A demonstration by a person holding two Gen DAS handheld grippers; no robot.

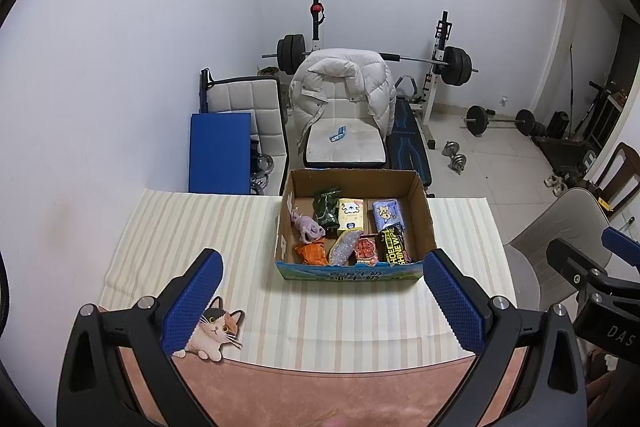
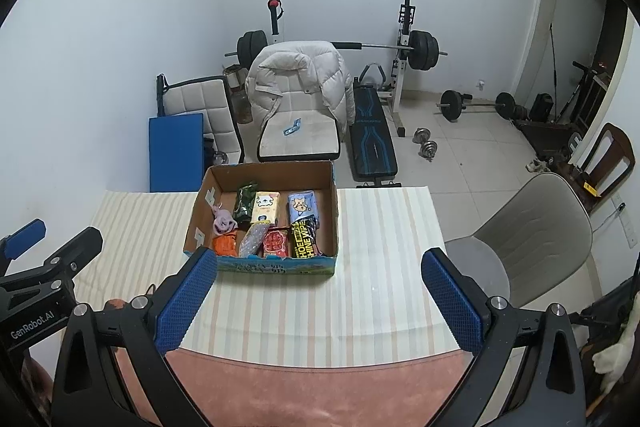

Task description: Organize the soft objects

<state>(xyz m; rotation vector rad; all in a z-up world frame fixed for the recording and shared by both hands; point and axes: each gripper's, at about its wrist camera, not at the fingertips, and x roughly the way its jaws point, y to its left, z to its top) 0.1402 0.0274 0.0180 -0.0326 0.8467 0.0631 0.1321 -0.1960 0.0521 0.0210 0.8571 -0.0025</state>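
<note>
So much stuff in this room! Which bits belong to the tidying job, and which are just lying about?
Part of the job:
- cardboard box
- soft packets inside: shoe shine wipes, green pouch, orange pouch, pale purple cloth
- left tongs and right tongs, both open and empty

Just lying about:
- cat sticker
- white puffer jacket
- barbell
- dumbbells

The cat-shaped mat (image 1: pixel 216 333) is partly hidden behind the left gripper (image 1: pixel 324 301).

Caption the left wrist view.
Open left tongs hover before a brown cardboard box of soft packets on a striped tablecloth.
</note>
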